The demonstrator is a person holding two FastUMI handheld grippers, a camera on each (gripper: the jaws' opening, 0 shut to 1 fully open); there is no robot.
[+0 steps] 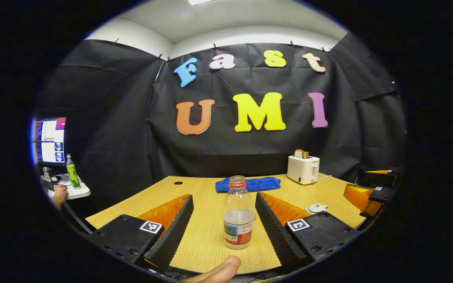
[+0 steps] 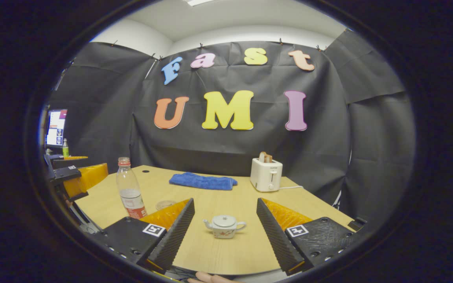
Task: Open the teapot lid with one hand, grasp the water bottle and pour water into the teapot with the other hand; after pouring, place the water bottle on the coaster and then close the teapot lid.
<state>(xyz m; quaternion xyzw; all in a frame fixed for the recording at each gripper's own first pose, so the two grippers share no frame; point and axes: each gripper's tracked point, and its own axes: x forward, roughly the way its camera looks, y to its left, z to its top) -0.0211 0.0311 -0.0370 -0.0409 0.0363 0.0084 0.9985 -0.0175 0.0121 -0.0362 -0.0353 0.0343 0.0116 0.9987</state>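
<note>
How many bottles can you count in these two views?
2: a clear water bottle standing on the wooden table between the left gripper's fingers, and a green bottle on the side desk by the monitor.

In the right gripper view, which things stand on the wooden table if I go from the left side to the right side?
Clear plastic water bottle with red label → round transparent coaster → folded blue towel → small white ceramic teapot with its lid on → white toaster holding bread slices.

Bright overhead light (edges warped)
</note>
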